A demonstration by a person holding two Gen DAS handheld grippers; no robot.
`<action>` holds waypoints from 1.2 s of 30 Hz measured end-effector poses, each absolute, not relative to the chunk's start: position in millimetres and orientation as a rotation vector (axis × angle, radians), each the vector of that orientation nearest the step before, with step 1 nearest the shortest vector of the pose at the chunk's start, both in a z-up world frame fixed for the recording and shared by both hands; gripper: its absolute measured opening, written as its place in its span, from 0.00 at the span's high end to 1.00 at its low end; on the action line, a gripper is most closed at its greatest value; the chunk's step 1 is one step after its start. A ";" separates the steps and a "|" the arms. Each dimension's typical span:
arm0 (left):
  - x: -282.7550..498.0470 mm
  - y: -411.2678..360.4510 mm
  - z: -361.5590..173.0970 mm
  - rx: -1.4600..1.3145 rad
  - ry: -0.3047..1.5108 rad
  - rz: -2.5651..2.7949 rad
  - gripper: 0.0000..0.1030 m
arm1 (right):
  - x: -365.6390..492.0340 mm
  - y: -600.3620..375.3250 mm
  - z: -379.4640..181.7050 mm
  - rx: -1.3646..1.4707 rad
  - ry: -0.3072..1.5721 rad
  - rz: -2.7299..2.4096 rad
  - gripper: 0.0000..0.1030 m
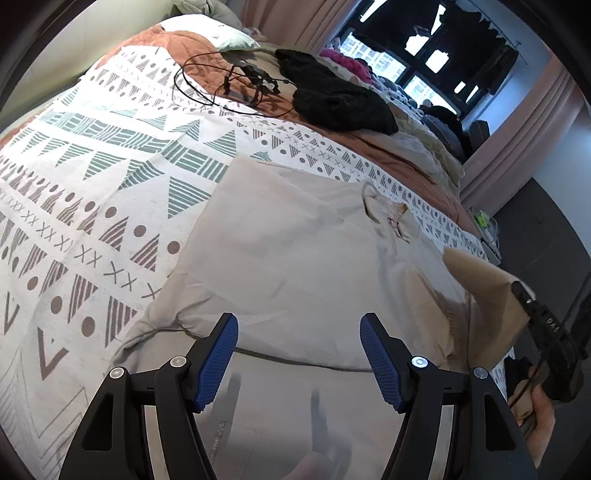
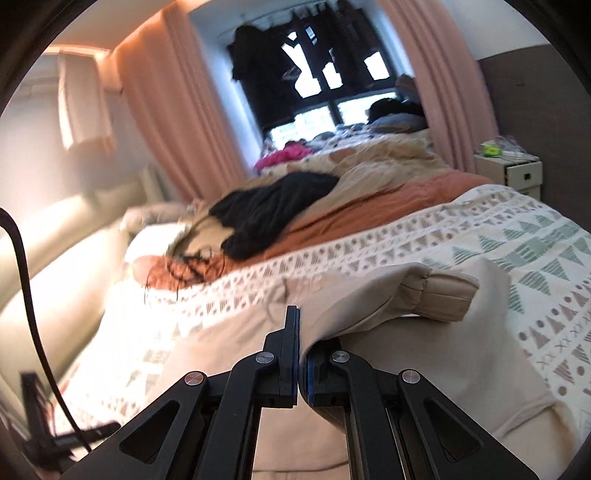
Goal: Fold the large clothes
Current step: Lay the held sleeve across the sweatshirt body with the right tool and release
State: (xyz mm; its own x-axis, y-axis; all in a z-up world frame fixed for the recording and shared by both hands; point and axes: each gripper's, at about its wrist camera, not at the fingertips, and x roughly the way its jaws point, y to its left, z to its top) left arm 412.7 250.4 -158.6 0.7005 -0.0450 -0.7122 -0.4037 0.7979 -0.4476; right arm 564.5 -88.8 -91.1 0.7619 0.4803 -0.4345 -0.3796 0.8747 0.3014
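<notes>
Left wrist view: the left tool (image 1: 299,354) stands released, its blue pads (image 1: 218,360) wide apart with nothing between them, hovering over the near edge of a beige shirt (image 1: 295,251). The shirt lies spread on the patterned bedspread (image 1: 92,184), its collar (image 1: 388,218) toward 2 o'clock from the tool. At 3 o'clock the right tool (image 1: 517,288) enters the view, gripped by a hand (image 1: 539,410), with a fold of the beige cloth lifted at its tip.

Beyond the shirt, at 12 o'clock, a black garment (image 1: 340,96) rests on a rust blanket (image 1: 388,147); a coiled black cable (image 1: 229,85) lies at 11 o'clock, near a pale pillow (image 1: 221,33).

Right wrist view: the right tool (image 2: 300,325) is clenched on the shirt (image 2: 424,350), the cloth caught between its closed pads and draping off toward 3 o'clock. A cuffed sleeve (image 2: 439,291) is raised above the shirt body at 1 o'clock. The picture is blurred. Further back lie the black garment (image 2: 273,206) at 12 o'clock, a pink item (image 2: 284,155) near the window (image 2: 325,92), pink curtains (image 2: 177,92) on either side, and a white nightstand (image 2: 513,173) at 2 o'clock.
</notes>
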 end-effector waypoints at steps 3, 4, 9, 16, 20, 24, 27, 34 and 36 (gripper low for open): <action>409.8 258.1 -159.2 -0.645 0.775 0.215 0.32 | 573.5 -52.4 -122.7 0.117 0.629 0.511 0.96; 409.6 259.6 -159.2 -0.646 0.774 0.214 0.32 | 577.1 -41.6 -132.3 0.093 0.671 0.516 0.96; 409.7 259.5 -157.0 -0.639 0.771 0.214 0.32 | 584.7 -9.9 -187.5 0.000 0.931 0.516 0.58; 417.8 244.1 -154.3 -0.641 0.764 0.192 0.32 | 562.0 -56.1 -182.1 0.086 0.938 0.493 0.35; 427.6 222.0 -151.2 -0.616 0.767 0.167 0.32 | 555.5 -98.1 -163.5 0.157 0.892 0.448 0.29; 441.3 191.9 -148.7 -0.575 0.773 0.130 0.32 | 552.0 -143.3 -159.6 0.230 0.894 0.389 0.29; 453.3 165.7 -149.7 -0.526 0.786 0.113 0.32 | 550.8 -177.9 -166.1 0.298 0.915 0.345 0.29; 475.8 111.3 -157.6 -0.428 0.818 0.088 0.32 | 557.0 -259.4 -194.3 0.523 0.975 0.250 0.29; 480.0 96.5 -160.4 -0.398 0.823 0.089 0.32 | 562.8 -280.7 -202.1 0.586 0.976 0.239 0.29</action>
